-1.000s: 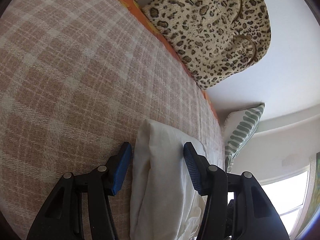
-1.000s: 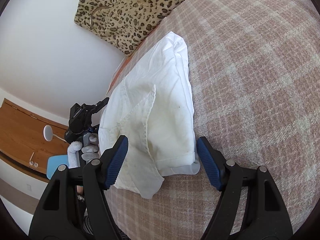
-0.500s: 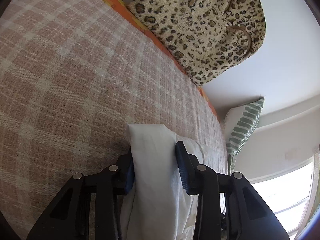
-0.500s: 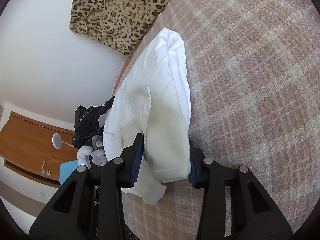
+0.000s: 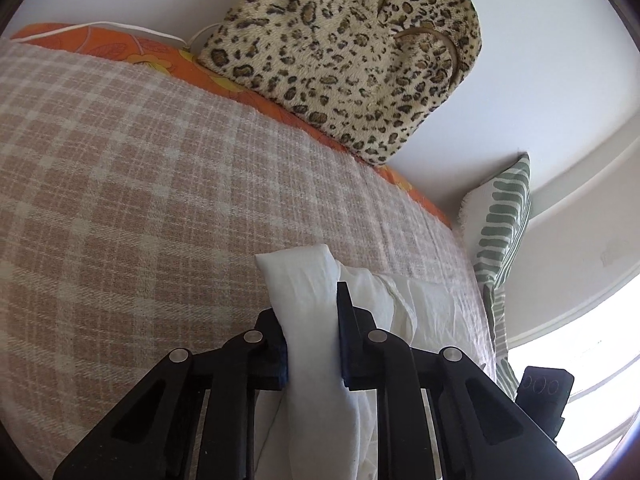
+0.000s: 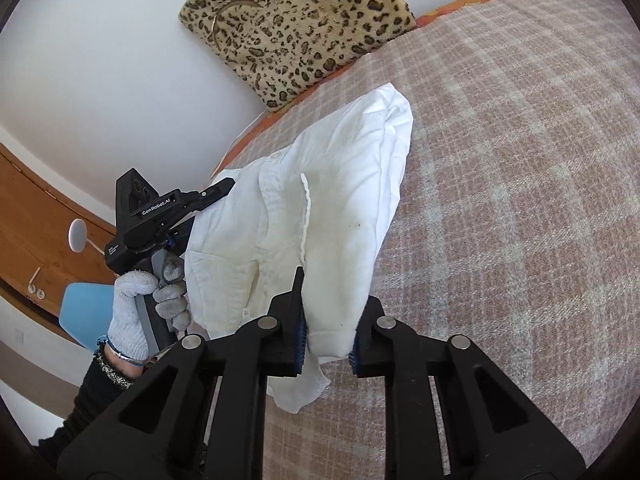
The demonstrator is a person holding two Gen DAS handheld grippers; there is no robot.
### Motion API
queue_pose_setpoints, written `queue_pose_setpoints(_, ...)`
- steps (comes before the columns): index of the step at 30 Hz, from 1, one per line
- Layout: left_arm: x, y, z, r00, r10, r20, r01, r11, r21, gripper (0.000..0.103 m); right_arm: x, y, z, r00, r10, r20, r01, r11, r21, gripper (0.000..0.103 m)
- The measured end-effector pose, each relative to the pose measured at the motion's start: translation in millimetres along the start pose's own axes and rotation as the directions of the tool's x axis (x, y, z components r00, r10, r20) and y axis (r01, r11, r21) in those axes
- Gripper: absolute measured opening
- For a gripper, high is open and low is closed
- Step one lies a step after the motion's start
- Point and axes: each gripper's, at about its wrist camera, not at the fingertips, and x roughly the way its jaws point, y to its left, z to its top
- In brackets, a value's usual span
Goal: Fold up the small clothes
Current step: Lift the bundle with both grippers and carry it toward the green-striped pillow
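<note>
A small white shirt point(image 6: 320, 208) is lifted partly off a pink plaid blanket point(image 6: 520, 200) on a bed. My right gripper point(image 6: 328, 344) has its jaws closing, pads pressed on the shirt's near edge. In the left wrist view my left gripper point(image 5: 312, 340) is also closing, its pads pinching a bunched fold of the white shirt point(image 5: 304, 304). The right wrist view shows the left gripper's black body point(image 6: 152, 216) at the shirt's left side, held by a hand in a grey glove point(image 6: 136, 312). The left fingertips are hidden behind cloth there.
A leopard-print bag point(image 5: 352, 52) leans on the white wall at the bed's far edge, over an orange sheet point(image 5: 120, 46). A green-striped pillow point(image 5: 504, 216) lies at the right. A wooden cabinet point(image 6: 36, 216) and a blue chair point(image 6: 84, 304) stand left of the bed.
Both grippers went from wide open around the shirt's edges to pinched on the cloth. Both have risen, lifting the shirt's edges off the blanket.
</note>
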Motion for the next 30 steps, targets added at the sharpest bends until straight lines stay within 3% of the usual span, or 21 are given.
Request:
queue_pose_setpoints(13,14.9,-69.5,14.1,0.994,-0.108,0.031,0.105,0.991,0.078,0.014,-62.5,0.2,42.2,0.989,-0.072,0.126,0.081,0.994,-0.075,0.015)
queue_pose_setpoints(23,77.4,-154.2,49.0,0.986,-0.168,-0.005,0.166,0.972,0.168,0.014,-103.0,-35.3,94.9,0.965,-0.139,0.223,0.170,0.977,-0.130,0.015)
queue_pose_setpoints(30,144.9,-210.0,68.9,0.980,-0.197,-0.026,0.198,0.958,0.209,0.014,-128.0,-90.2,152.8,0.943,-0.220,0.252,0.258,0.957,-0.131,0.015)
